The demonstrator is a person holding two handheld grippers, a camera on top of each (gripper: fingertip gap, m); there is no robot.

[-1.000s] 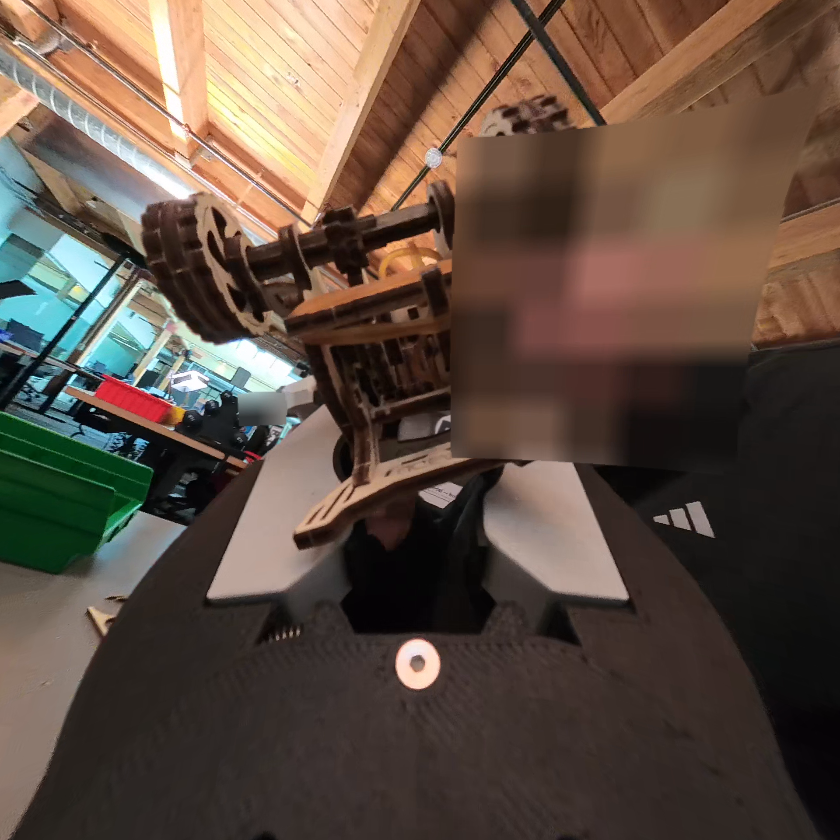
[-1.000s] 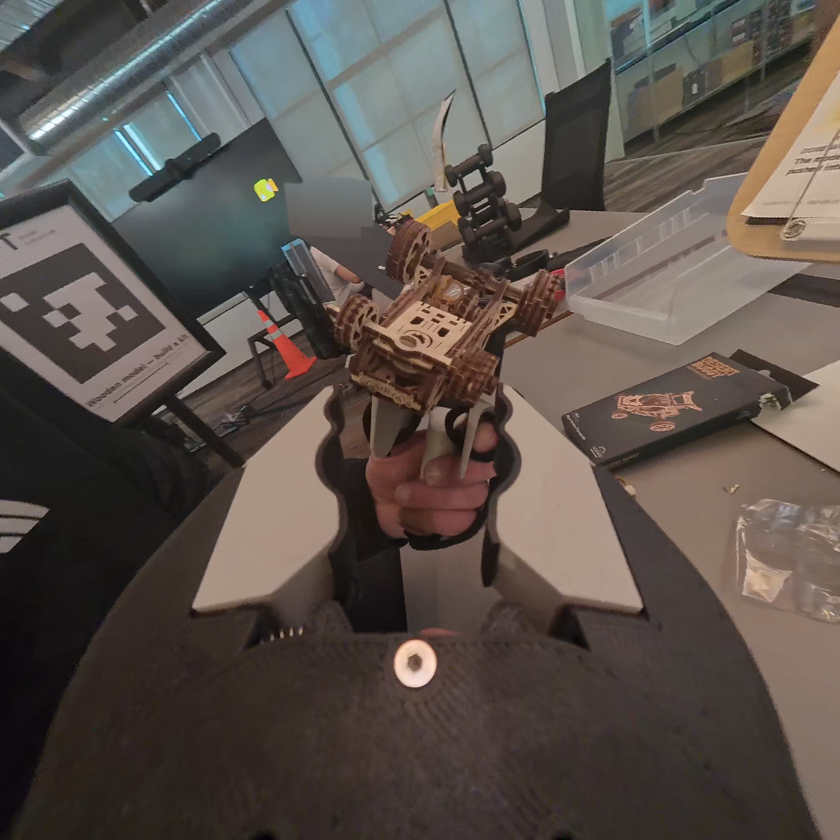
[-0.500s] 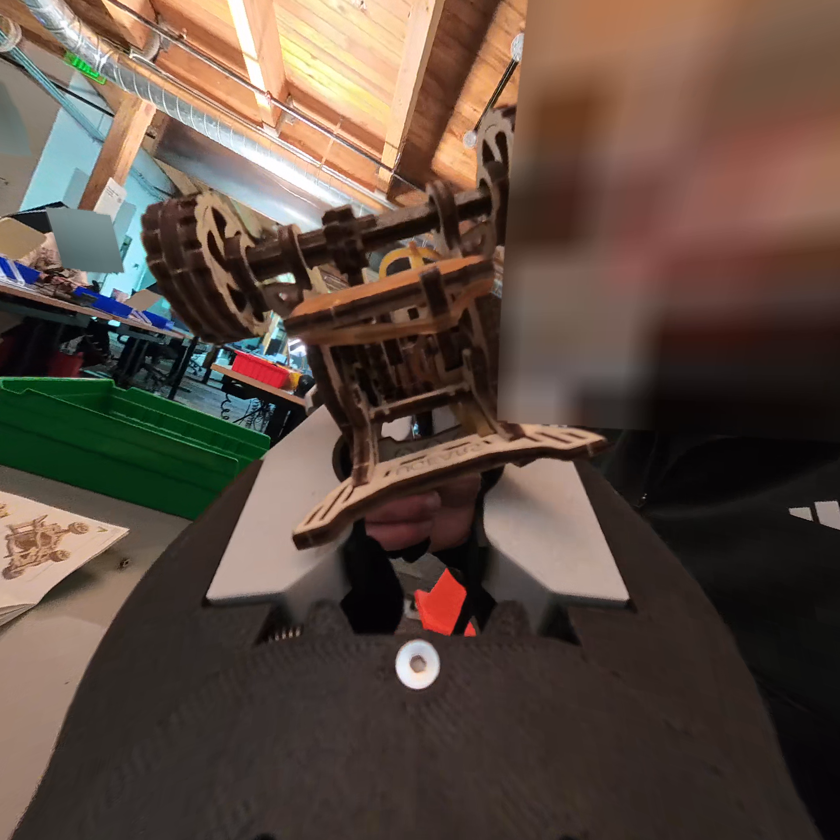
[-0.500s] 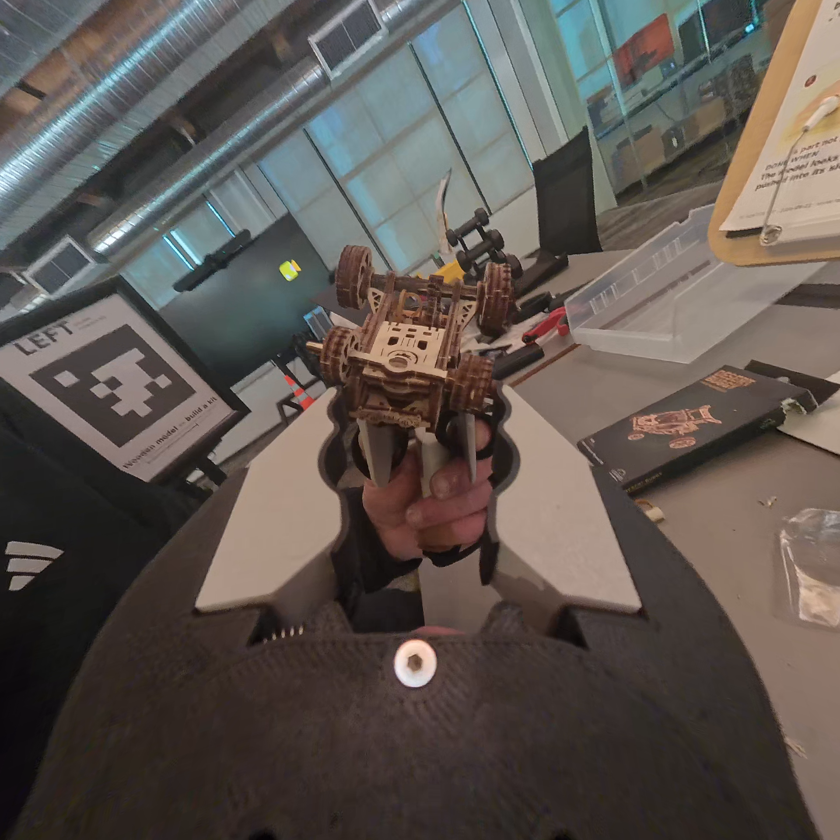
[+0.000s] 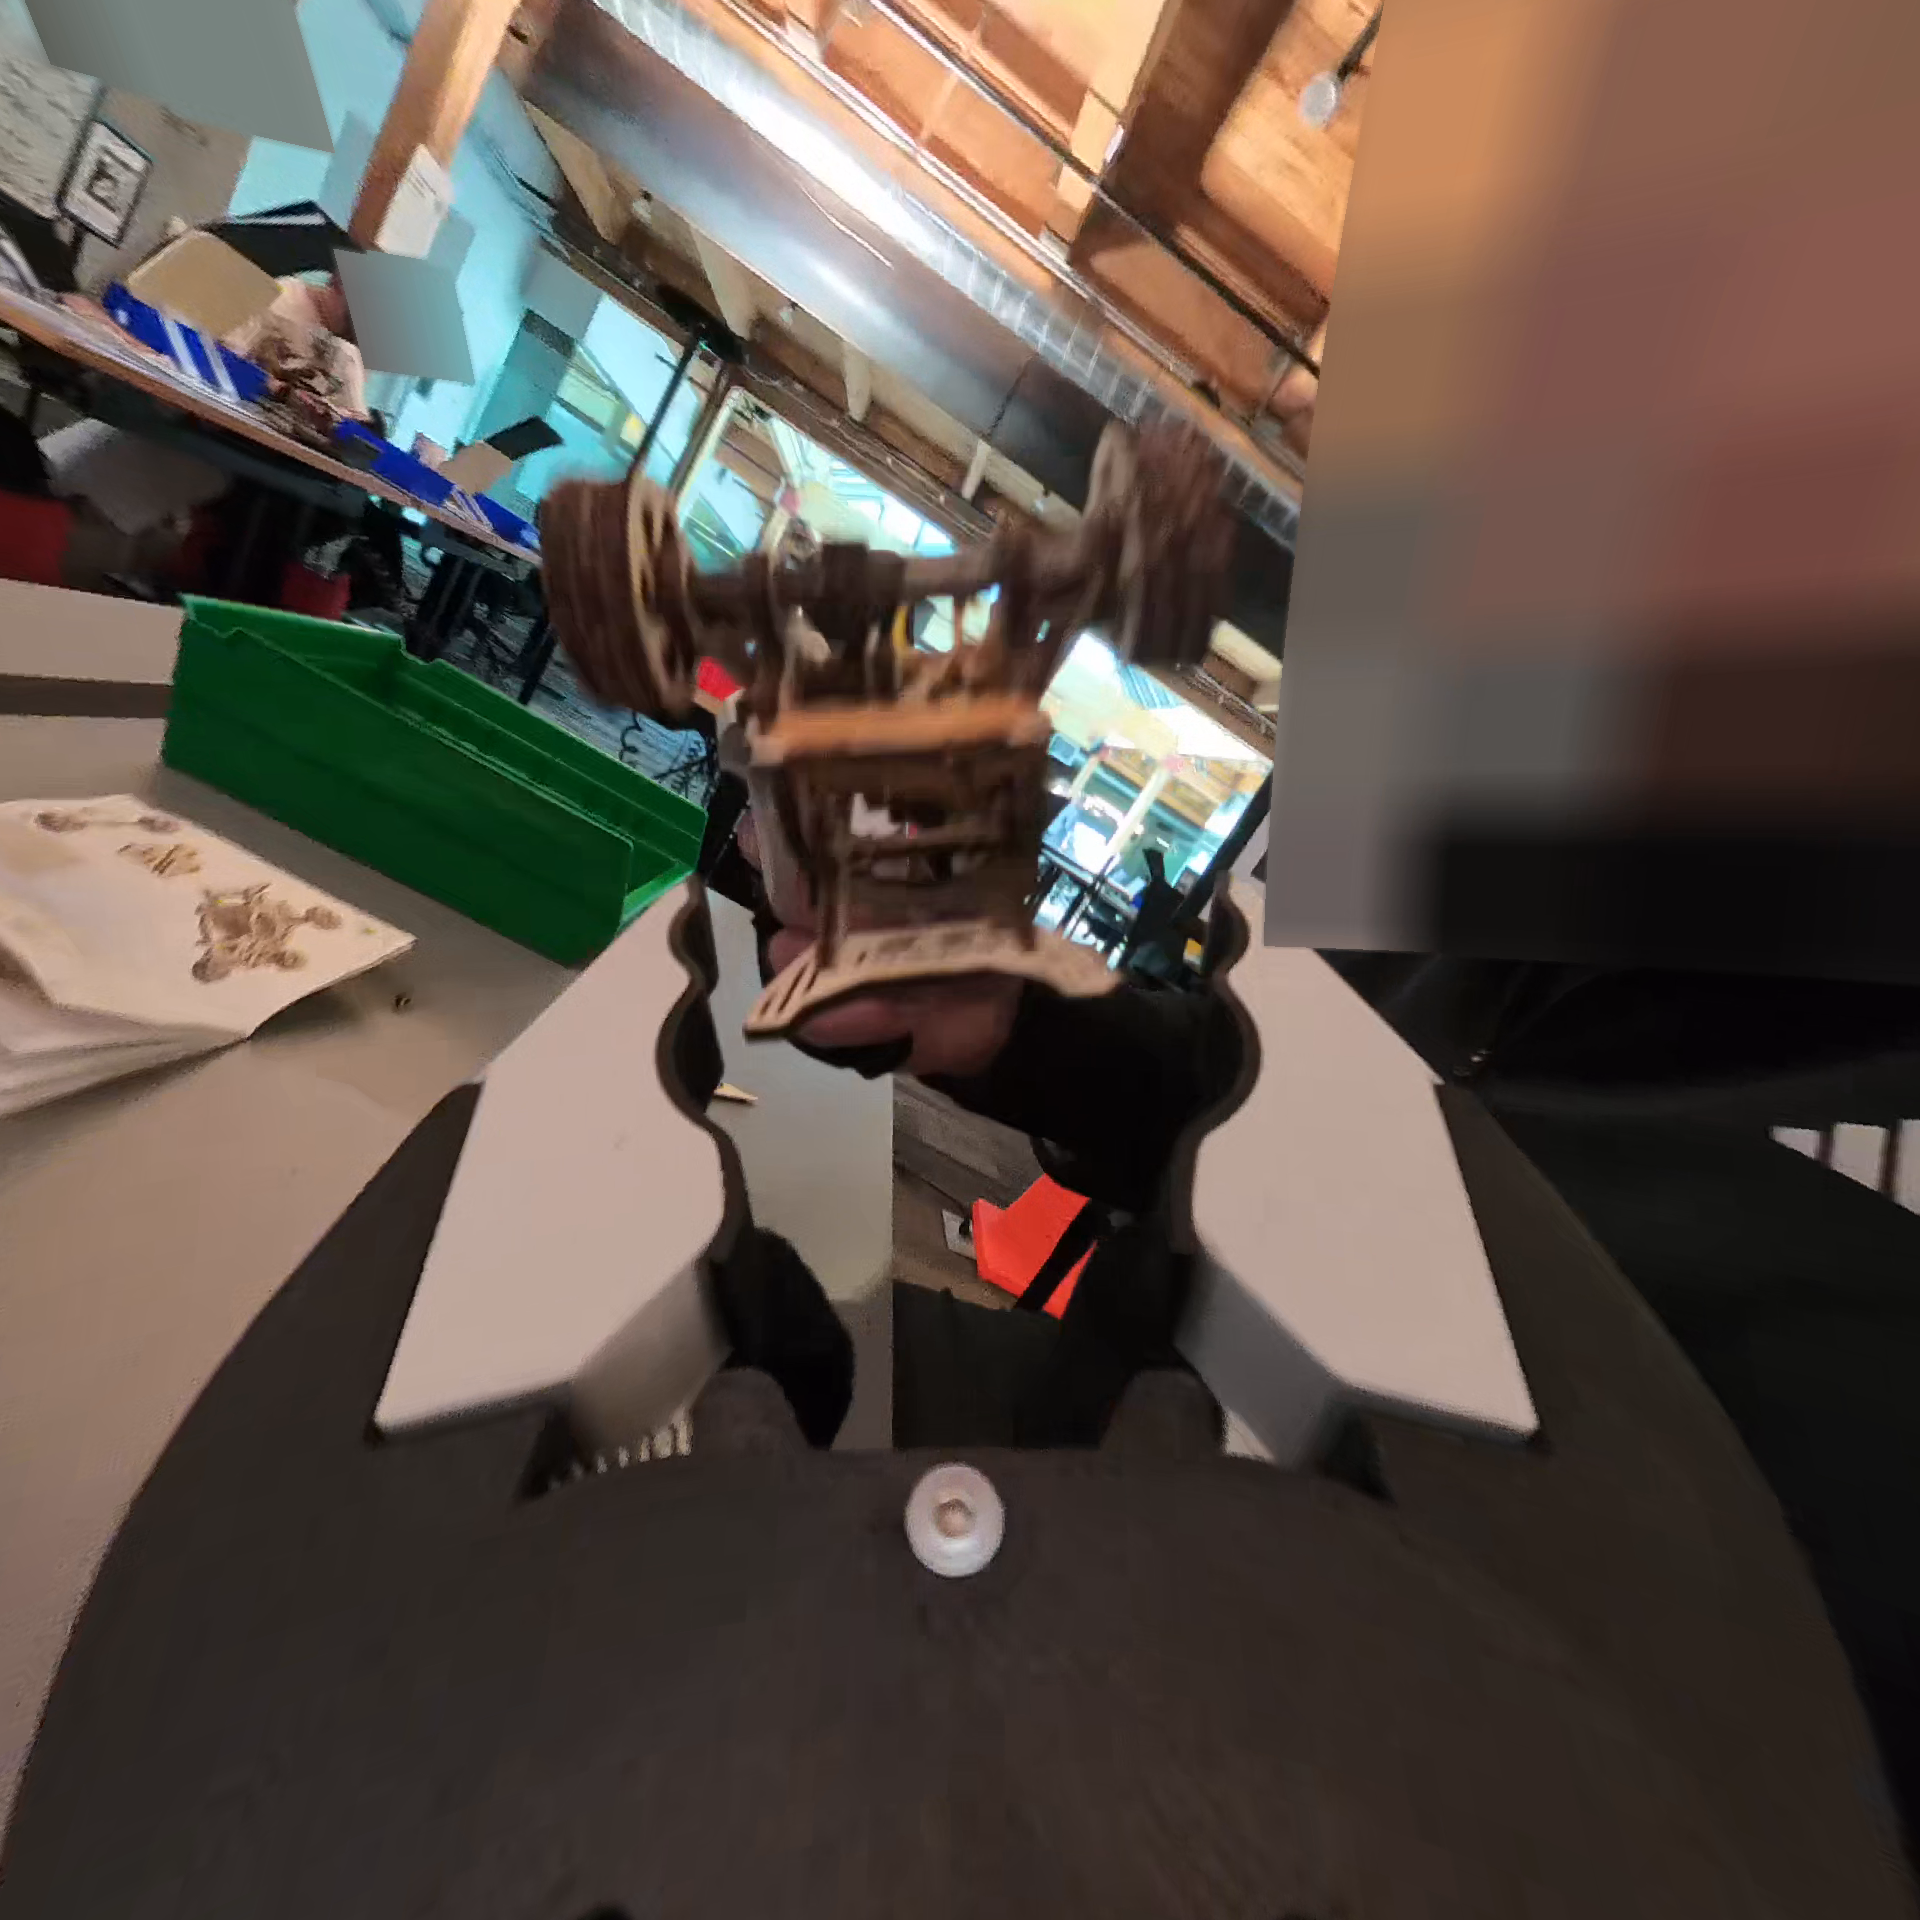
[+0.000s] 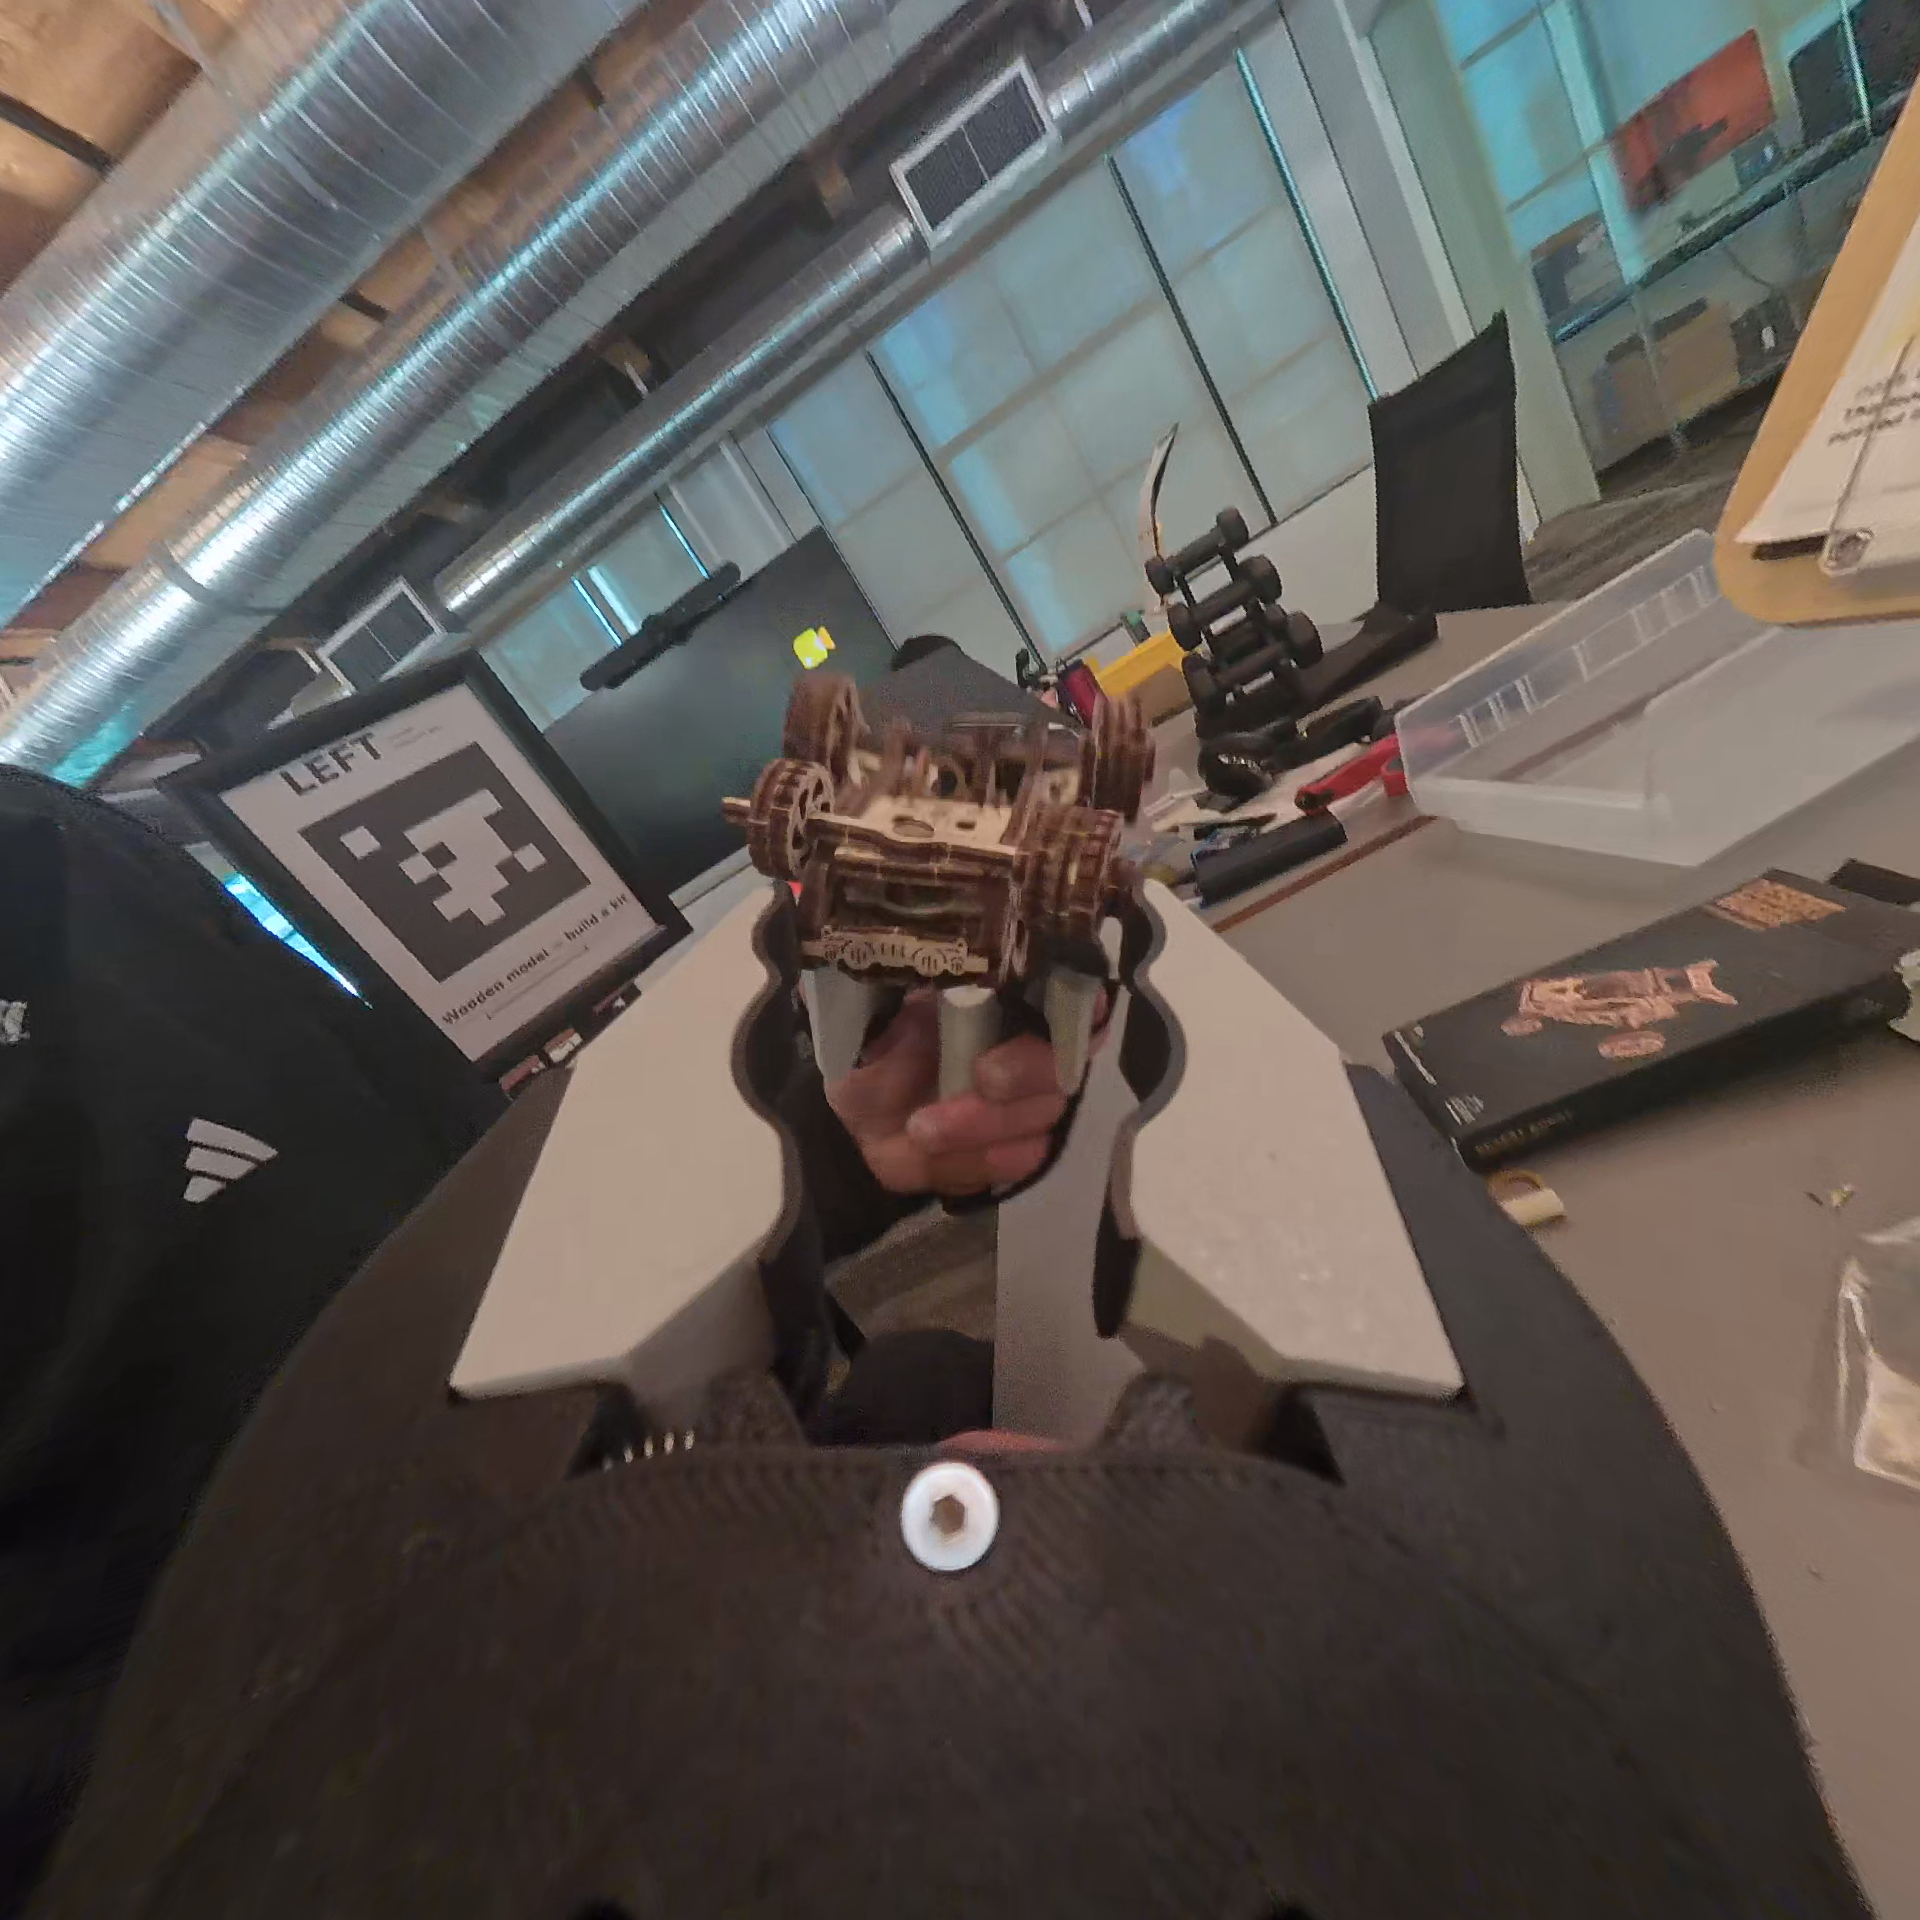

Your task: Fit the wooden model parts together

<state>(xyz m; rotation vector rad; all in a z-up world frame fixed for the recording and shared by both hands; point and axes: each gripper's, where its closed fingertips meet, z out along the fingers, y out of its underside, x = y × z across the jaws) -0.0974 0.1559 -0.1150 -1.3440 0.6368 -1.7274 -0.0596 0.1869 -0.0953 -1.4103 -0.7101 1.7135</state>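
The wooden model car (image 5: 894, 790) is up in the air between the two grippers, blurred in the left wrist view. My left gripper (image 5: 956, 935) is open wide, and the model's bumper end stands between its fingertips with a gap on each side. In the right wrist view my right gripper (image 6: 951, 914) is shut on the model (image 6: 914, 862), with its pads against the near wheels. The left gripper's grey fingers (image 6: 844, 1023) and the hand holding it show just below the model there.
A green bin (image 5: 416, 758) and an open instruction booklet (image 5: 177, 925) lie on the grey table to the left. To the right are a black kit box (image 6: 1662, 1018), a clear plastic tray (image 6: 1662, 748), a plastic bag (image 6: 1881, 1371) and a clipboard (image 6: 1849, 416). A framed marker sign (image 6: 436, 862) stands at the left. The gap from one gripper's tips to the other's is roughly 6 cm.
My left jaws were shut on the model's bumper end and have sprung wide open off it. My right jaws have narrowed onto the model's wheels. Both views have tilted.
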